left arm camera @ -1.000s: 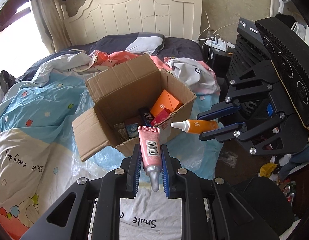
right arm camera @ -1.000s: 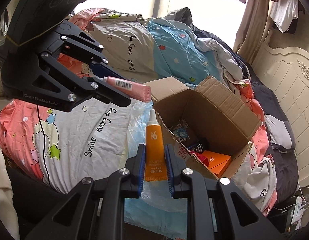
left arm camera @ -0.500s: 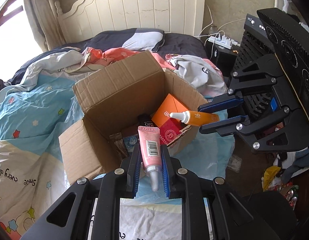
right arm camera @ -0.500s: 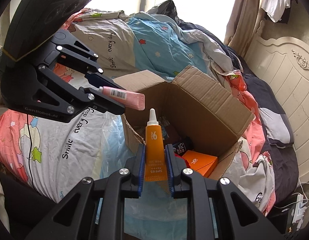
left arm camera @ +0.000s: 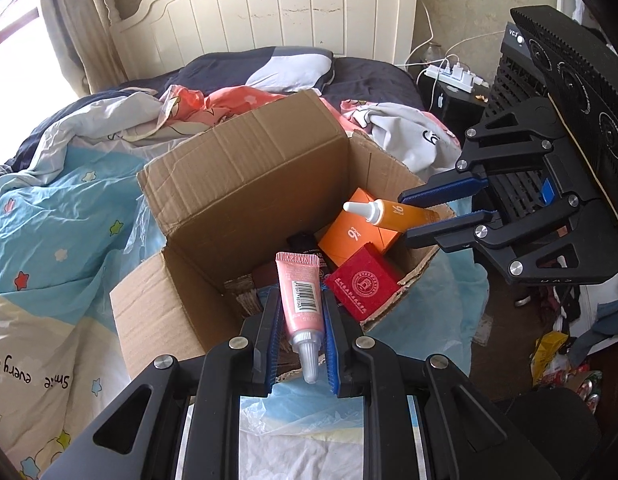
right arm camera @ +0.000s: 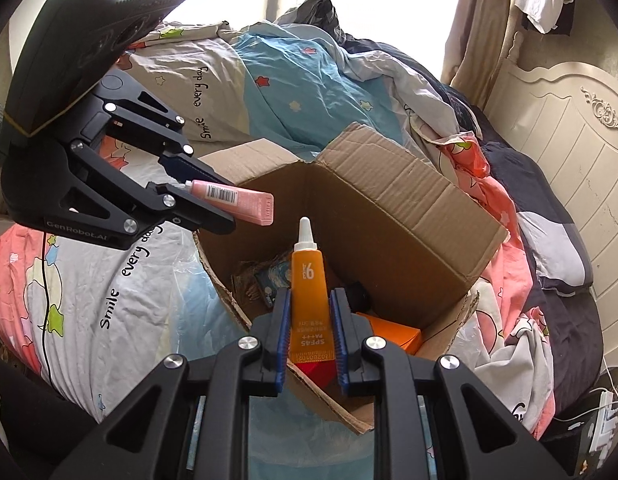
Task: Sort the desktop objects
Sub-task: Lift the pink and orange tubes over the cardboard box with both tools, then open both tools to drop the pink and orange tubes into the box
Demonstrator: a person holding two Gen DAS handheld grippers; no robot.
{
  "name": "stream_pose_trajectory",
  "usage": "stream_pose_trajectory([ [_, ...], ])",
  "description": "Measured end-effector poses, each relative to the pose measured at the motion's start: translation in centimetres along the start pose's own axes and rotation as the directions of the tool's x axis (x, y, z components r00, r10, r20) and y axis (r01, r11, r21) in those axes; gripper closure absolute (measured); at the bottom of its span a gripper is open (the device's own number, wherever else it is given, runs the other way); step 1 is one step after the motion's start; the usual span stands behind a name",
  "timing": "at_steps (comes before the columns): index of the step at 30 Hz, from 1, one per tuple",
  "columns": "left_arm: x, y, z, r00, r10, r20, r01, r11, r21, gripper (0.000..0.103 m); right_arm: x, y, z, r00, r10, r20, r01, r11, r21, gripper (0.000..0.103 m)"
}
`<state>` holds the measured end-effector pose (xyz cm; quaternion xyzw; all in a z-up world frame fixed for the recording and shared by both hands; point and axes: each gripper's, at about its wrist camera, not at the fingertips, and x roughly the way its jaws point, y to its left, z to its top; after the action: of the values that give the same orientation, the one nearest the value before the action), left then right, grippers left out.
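Left tool (left arm camera: 299,334): jaws clamped on a pink tube (left arm camera: 300,296), gripped across its body near the cap end, so that the cap points back toward the camera and the flat crimped tail projects forward over the open cardboard box (left arm camera: 245,184). Right tool (right arm camera: 309,334): jaws clamped on an orange tube (right arm camera: 308,284), held by the crimped tail with the white nozzle leading forward. In both grips the pads press on the flat sides of the tube, which probably keeps the soft body from rolling, and the free end reaches past the fingertips so that it can clear the box wall when let go.

Both tools point steeply down from opposite sides of the box. The tubes hang above its interior and touch nothing else. Inside lie an orange carton (left arm camera: 359,236), a red square case (left arm camera: 363,284) and a dark item, partly hidden. The box stands on a bed with a patterned quilt (right arm camera: 149,264), flaps raised. Judged stage: delivery of the two tubes into the box, release not yet made.
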<state>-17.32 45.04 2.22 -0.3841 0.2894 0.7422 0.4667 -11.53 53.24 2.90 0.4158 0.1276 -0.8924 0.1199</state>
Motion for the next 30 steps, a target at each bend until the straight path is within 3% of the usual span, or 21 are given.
stream_pose_trajectory([
  [10, 2.4, -0.3, 0.1, 0.999, 0.006, -0.035, -0.005, 1.0, 0.011, 0.081, 1.2, -1.4, -0.7, 1.0, 0.002, -0.011, -0.001, 1.0, 0.027, 0.085],
  [11, 2.5, -0.2, 0.2, 0.999, 0.007, -0.034, -0.007, 1.0, 0.003, 0.077, 1.2, -1.5, -0.7, 1.0, -0.001, -0.008, 0.002, 1.0, 0.029, 0.085],
  [12, 2.6, 0.0, 0.4, 1.0, 0.01, -0.03, -0.01, 1.0, -0.005, 0.064, 1.3, -1.6, -0.7, 1.0, -0.005, -0.006, 0.005, 1.0, 0.03, 0.085],
  [13, 2.5, 0.2, 0.5, 1.0, 0.016, -0.023, -0.016, 1.0, -0.015, 0.044, 1.3, -1.7, -0.6, 1.0, -0.005, -0.002, 0.005, 0.999, 0.034, 0.085],
  [15, 2.3, 0.3, 0.6, 0.999, 0.033, -0.005, -0.033, 0.999, -0.024, 0.03, 1.2, -1.7, -0.6, 1.0, 0.007, 0.004, -0.007, 0.999, 0.037, 0.085],
  [30, 2.3, -0.1, 0.1, 0.994, 0.097, -0.048, -0.095, 0.995, 0.03, 0.013, 2.0, -1.8, -0.5, 0.999, -0.029, -0.022, 0.031, 0.998, 0.055, 0.084],
])
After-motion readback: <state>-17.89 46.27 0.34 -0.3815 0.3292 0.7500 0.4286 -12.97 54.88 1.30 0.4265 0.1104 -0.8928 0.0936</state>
